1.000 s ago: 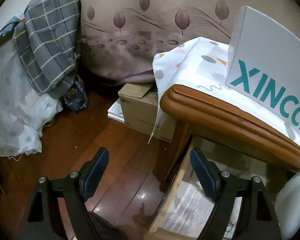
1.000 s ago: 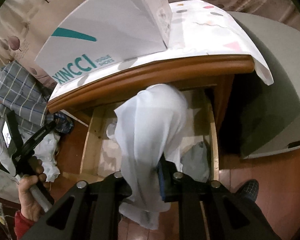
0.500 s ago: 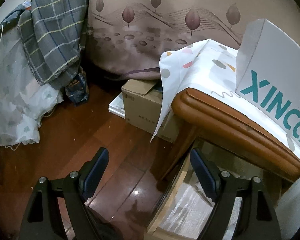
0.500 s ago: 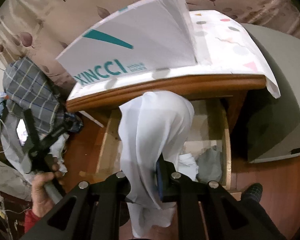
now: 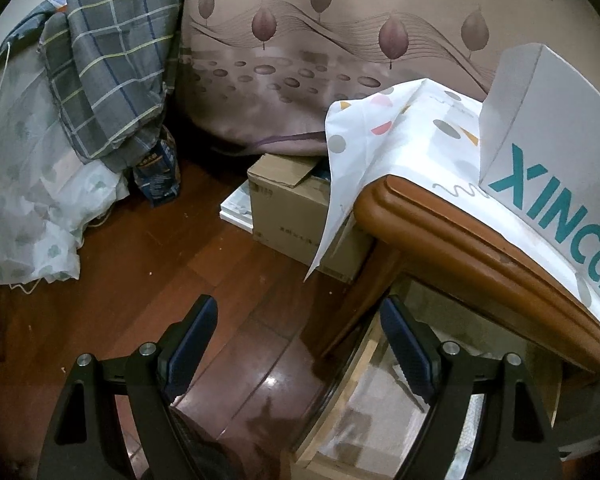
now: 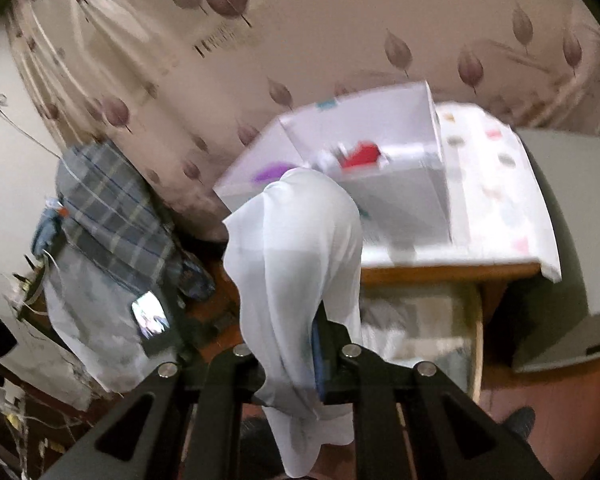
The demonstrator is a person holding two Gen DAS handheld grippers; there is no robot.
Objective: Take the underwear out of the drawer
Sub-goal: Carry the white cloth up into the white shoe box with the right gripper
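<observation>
A piece of white underwear (image 6: 296, 264) drapes over my right gripper (image 6: 290, 344), whose jaws are shut on it, and it hangs well above the open wooden drawer (image 6: 477, 332). More pale clothes (image 6: 384, 320) lie in the drawer below. In the left wrist view my left gripper (image 5: 298, 340) stands open with nothing between its blue pads (image 5: 404, 344), above the floor by the drawer's left front corner (image 5: 332, 432). The drawer's paper-lined inside (image 5: 372, 416) shows under the cabinet's wooden top edge (image 5: 460, 232).
A white XINCCI box (image 5: 556, 148) stands on a dotted cloth (image 5: 400, 136) on the cabinet. A cardboard box (image 5: 296, 204) sits on the floor to its left. Plaid and pale fabrics (image 5: 100, 76) hang at left. A grey cabinet (image 6: 572, 248) stands to the right.
My right gripper has risen with the white underwear, so the open top of the white box now shows. The left gripper has stayed nearly in place, still open.
</observation>
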